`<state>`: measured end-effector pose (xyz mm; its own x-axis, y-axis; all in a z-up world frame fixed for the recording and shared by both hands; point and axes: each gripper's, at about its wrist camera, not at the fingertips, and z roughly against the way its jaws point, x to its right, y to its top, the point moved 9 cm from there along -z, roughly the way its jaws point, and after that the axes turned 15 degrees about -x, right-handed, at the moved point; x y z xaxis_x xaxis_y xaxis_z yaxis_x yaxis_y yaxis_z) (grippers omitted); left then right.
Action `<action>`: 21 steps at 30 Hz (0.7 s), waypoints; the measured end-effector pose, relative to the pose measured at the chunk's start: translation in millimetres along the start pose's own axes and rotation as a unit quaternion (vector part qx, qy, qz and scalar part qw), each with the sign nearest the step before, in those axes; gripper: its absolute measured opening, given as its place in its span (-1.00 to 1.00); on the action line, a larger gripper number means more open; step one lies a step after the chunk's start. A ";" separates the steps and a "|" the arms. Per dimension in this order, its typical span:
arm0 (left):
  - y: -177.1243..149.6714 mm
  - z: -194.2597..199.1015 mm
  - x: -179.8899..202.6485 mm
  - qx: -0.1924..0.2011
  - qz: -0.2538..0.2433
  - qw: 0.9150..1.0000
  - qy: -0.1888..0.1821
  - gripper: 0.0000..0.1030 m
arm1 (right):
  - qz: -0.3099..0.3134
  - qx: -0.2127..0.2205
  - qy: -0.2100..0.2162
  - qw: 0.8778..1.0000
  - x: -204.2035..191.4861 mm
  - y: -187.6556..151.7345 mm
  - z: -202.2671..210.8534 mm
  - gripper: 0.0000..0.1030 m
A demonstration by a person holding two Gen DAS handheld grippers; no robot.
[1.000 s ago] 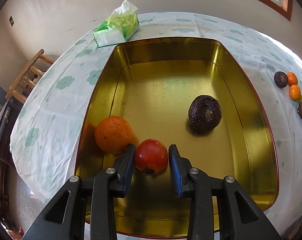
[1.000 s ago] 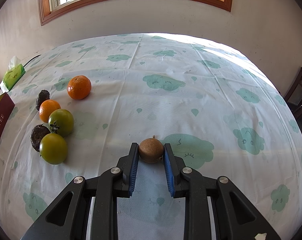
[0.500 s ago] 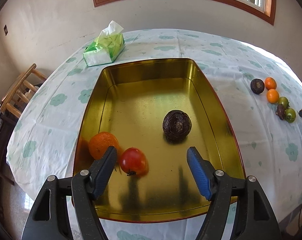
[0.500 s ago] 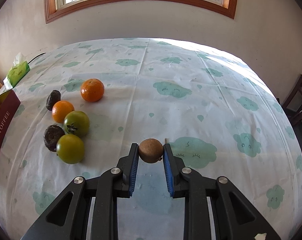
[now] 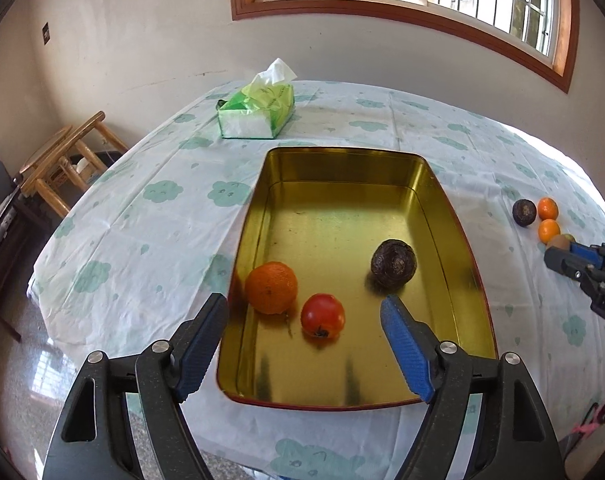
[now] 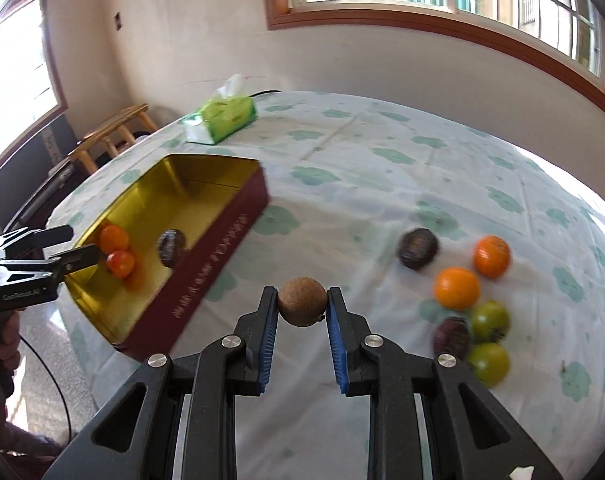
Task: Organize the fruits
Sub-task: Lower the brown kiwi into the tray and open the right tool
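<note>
A gold tin (image 5: 342, 160) with dark red sides (image 6: 206, 276) holds an orange (image 5: 271, 287), a red tomato (image 5: 322, 315) and a dark purple fruit (image 5: 393, 263). My left gripper (image 5: 304, 336) is open and empty above the tin's near end. My right gripper (image 6: 302, 304) is shut on a brown round fruit (image 6: 302, 301), held above the tablecloth to the right of the tin. It also shows in the left wrist view (image 5: 558, 242). Loose fruits lie on the cloth: two oranges (image 6: 457, 287), two dark fruits (image 6: 417, 247), two green tomatoes (image 6: 489, 362).
A green tissue pack (image 5: 257, 114) lies beyond the tin's far end. A wooden chair (image 5: 62, 160) stands off the table's left edge. The table's near edge (image 5: 262, 452) runs just below the tin. The wall and window are behind.
My left gripper has let go of the red tomato in the tin, opened wide and drawn back. My right gripper has lifted the brown fruit off the cloth and swung left toward the tin.
</note>
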<state>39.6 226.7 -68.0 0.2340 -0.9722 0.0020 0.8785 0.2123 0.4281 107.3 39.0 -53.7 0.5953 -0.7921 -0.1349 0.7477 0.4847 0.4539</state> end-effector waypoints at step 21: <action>-18.5 -0.9 -66.7 -0.010 0.066 0.997 0.041 0.75 | 0.146 -0.066 0.027 0.987 -119.7 25.9 -74.2 -0.56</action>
<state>8.2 287.7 -76.8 0.3808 -0.9245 -0.0176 0.8460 0.3406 0.4101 77.2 174.0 -91.2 0.8035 -0.5918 -0.0637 0.5711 0.7363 0.3629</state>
